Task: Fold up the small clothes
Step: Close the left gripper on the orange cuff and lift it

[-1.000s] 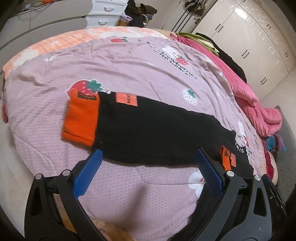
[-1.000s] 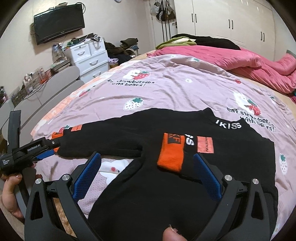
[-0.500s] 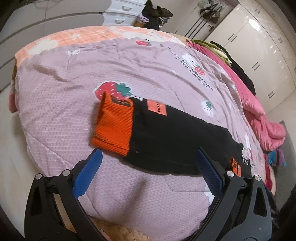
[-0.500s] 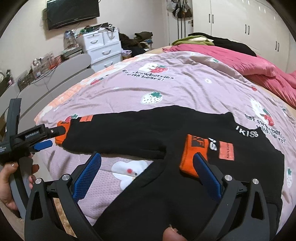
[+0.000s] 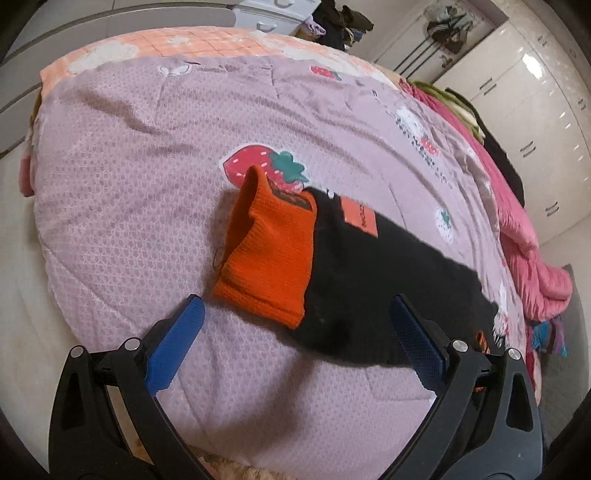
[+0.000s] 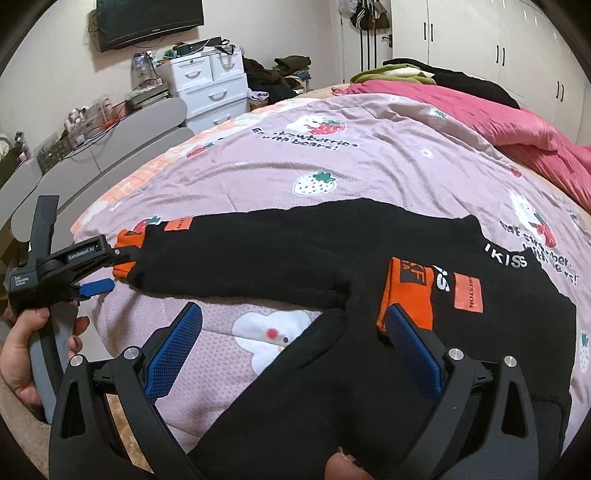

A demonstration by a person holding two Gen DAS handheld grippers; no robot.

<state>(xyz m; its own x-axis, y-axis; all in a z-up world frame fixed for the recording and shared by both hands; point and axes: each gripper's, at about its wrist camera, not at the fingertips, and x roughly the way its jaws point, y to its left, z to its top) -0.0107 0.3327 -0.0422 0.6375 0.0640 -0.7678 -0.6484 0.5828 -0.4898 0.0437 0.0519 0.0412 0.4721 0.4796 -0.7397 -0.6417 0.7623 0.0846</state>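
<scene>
A black sweater [image 6: 332, 387] with orange cuffs lies flat on the lilac strawberry-print duvet [image 6: 369, 162]. One sleeve [image 6: 258, 254] stretches out to the left and ends in an orange cuff [image 5: 269, 251]. The other sleeve is folded across the body, its orange cuff [image 6: 406, 295] lying on the chest. My left gripper [image 5: 295, 310] is open just short of the outstretched cuff, which sits ahead between the fingers. In the right wrist view the left gripper [image 6: 122, 269] stands at that cuff's end. My right gripper [image 6: 291, 314] is open above the armpit area, holding nothing.
A crumpled pink quilt [image 6: 517, 122] and piled clothes lie along the far right of the bed. A white drawer unit [image 6: 210, 85], a grey bench [image 6: 110, 147] and a wall TV [image 6: 147, 18] stand beyond the bed's left edge. A hand [image 6: 22, 350] holds the left gripper.
My left gripper has travelled left along the outstretched sleeve, so the orange cuff now sits centred ahead of its fingers. The right gripper has shifted slightly left over the sweater. Both stay open.
</scene>
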